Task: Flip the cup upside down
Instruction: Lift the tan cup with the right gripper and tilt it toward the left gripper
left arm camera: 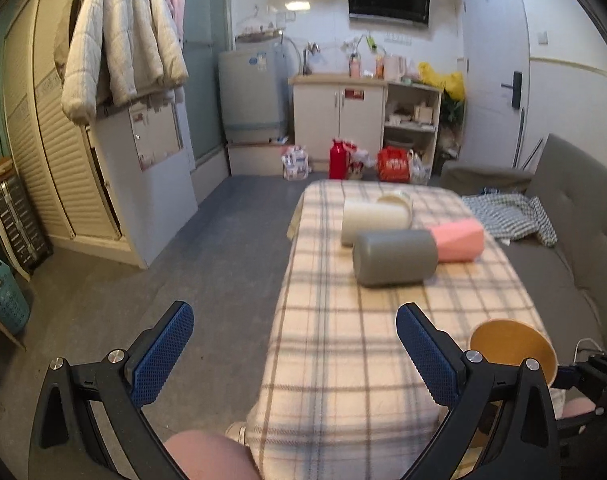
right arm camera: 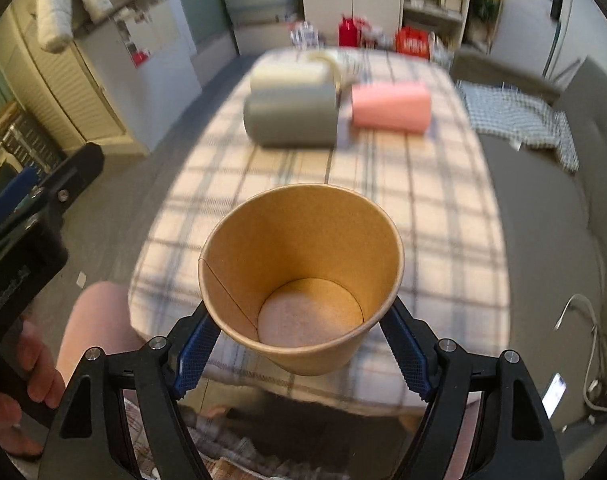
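My right gripper (right arm camera: 303, 344) is shut on a brown paper cup (right arm camera: 299, 280), held above the near end of the plaid-covered table (right arm camera: 423, 208). The cup's open mouth faces the camera, and its inside and bottom show. In the left wrist view the same cup (left arm camera: 511, 346) shows at the lower right, seen from outside, with the right gripper behind it. My left gripper (left arm camera: 295, 354) is open and empty, over the table's near left edge. A grey cup (left arm camera: 395, 256), a pink cup (left arm camera: 459, 240) and a white mug (left arm camera: 373, 216) lie on their sides at the far end of the table.
A grey sofa (left arm camera: 575, 216) with a checked cloth (left arm camera: 511, 216) runs along the table's right side. Grey carpet floor (left arm camera: 207, 248) lies to the left. Kitchen cabinets, a red bottle (left arm camera: 338, 159) and bags stand at the far wall. The person's knee (left arm camera: 207, 456) is below the left gripper.
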A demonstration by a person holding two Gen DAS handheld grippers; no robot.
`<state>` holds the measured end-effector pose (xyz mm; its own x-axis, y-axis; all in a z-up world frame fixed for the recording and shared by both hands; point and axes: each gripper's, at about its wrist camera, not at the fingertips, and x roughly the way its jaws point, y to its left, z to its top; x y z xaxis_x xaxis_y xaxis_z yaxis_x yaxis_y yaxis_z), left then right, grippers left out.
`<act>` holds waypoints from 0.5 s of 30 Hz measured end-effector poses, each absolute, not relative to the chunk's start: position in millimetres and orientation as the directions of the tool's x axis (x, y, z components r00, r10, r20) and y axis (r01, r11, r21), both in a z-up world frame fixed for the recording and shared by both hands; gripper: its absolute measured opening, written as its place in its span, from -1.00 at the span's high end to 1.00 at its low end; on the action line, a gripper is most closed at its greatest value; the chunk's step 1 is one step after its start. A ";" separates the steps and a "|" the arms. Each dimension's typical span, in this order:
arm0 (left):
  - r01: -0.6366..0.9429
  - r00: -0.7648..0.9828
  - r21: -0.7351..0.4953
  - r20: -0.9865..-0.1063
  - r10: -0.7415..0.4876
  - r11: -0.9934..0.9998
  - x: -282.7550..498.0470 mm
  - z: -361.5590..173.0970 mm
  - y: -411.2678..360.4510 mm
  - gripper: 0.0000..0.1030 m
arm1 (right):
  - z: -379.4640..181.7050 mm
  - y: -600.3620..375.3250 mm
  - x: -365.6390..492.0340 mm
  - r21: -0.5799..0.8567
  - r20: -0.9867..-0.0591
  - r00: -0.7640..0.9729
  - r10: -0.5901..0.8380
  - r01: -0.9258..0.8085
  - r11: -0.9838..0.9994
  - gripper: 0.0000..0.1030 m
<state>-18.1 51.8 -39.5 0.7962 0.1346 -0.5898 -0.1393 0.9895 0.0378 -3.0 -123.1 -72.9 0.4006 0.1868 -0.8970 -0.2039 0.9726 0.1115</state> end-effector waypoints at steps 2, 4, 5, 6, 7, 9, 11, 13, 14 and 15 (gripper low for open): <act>-0.139 0.779 0.034 -0.613 0.131 0.990 -14.7 -49.4 54.6 -1.00 | -80.6 -124.5 8.0 0.113 -0.904 0.388 0.180 -0.190 0.975 -0.52; -0.126 0.764 0.033 -0.634 0.118 0.991 -8.5 -58.5 53.2 -1.00 | -77.5 -122.2 17.4 0.123 -0.892 0.411 0.189 -0.180 0.976 -0.53; -0.143 0.762 0.027 -0.635 0.127 0.989 -6.0 -61.2 54.2 -1.00 | -77.5 -123.3 23.7 0.128 -0.890 0.413 0.192 -0.177 0.976 -0.53; -0.150 0.758 0.009 -0.641 0.121 0.989 -3.0 -63.0 56.6 -1.00 | -77.7 -122.6 30.2 0.121 -0.888 0.420 0.188 -0.180 0.976 -0.53; -0.140 0.750 -0.011 -0.655 0.098 0.990 1.0 -65.5 57.6 -1.00 | -78.5 -123.3 37.0 0.131 -0.884 0.425 0.193 -0.172 0.976 -0.53; -0.131 0.736 -0.019 -0.672 0.084 0.991 4.0 -72.4 61.6 -1.00 | -81.7 -124.9 48.7 0.159 -0.882 0.423 0.207 -0.147 0.976 -0.53; -0.128 0.725 -0.001 -0.683 0.093 0.992 7.4 -77.7 58.7 -1.00 | -87.0 -131.7 62.4 0.189 -0.880 0.421 0.221 -0.117 0.975 -0.53; -0.122 0.715 0.011 -0.692 0.095 0.992 9.2 -81.6 56.1 -1.00 | -93.8 -135.3 70.9 0.204 -0.880 0.418 0.228 -0.101 0.974 -0.53; -0.121 0.709 0.015 -0.698 0.097 0.993 9.8 -83.6 54.8 -1.00 | -97.1 -138.3 74.6 0.222 -0.875 0.420 0.242 -0.097 0.970 -0.53; -0.121 0.703 0.017 -0.705 0.098 0.993 10.3 -85.3 53.5 -1.00 | -97.6 -140.1 76.5 0.235 -0.866 0.429 0.255 -0.100 0.967 -0.53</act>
<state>10.3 53.5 -85.3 0.7029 0.0978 -0.7046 -0.1207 0.9925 0.0174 76.5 -140.1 -97.6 0.4295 0.2546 -0.8665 -0.0995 0.9669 0.2348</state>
